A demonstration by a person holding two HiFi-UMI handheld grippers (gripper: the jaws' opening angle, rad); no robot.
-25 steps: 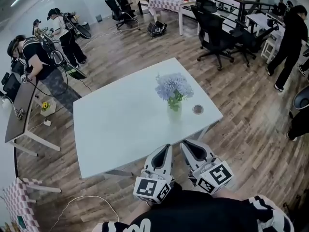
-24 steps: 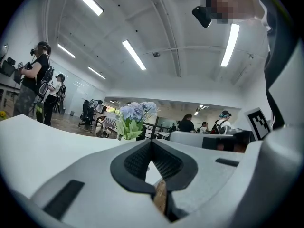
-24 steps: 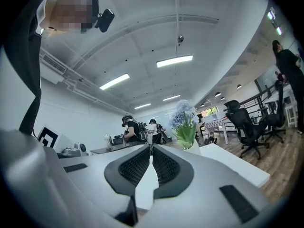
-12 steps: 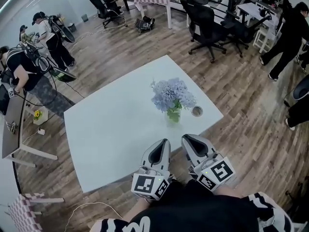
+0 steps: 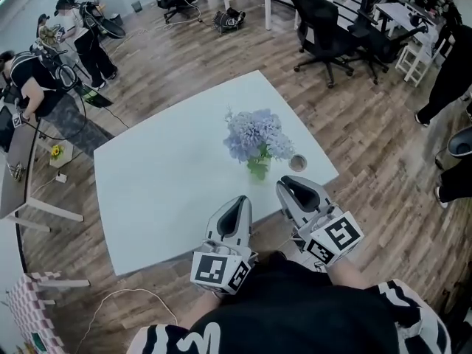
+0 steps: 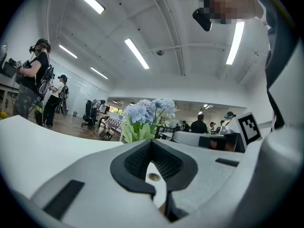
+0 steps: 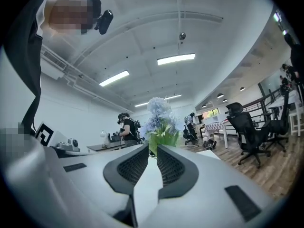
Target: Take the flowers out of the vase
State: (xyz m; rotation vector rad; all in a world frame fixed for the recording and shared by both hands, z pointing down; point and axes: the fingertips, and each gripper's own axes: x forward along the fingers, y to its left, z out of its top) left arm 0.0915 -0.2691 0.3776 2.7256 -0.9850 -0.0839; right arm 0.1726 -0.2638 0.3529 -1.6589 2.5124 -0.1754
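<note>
A bunch of pale blue flowers (image 5: 254, 135) stands upright in a small greenish glass vase (image 5: 258, 169) near the right corner of a white table (image 5: 162, 190). Both grippers hover over the table's near edge, pointing level at the vase and a short way from it. My left gripper (image 5: 240, 200) is shut and empty, just left of the vase's line. My right gripper (image 5: 286, 185) is shut too, with only a thin slit between its pads and nothing in it. The flowers (image 6: 147, 110) rise above the left gripper (image 6: 151, 142); the flowers (image 7: 159, 113) also show over the right gripper (image 7: 153, 148).
A small round cup (image 5: 297, 163) sits on the table right of the vase. Black office chairs (image 5: 324, 35) stand beyond the table. People with gear (image 5: 44, 87) stand at the far left beside a desk (image 5: 18, 168). Another person (image 5: 450, 72) is at the right edge.
Both grippers have come forward over the table's near edge, closer to the vase. The flowers sit nearer in view. Both stay shut.
</note>
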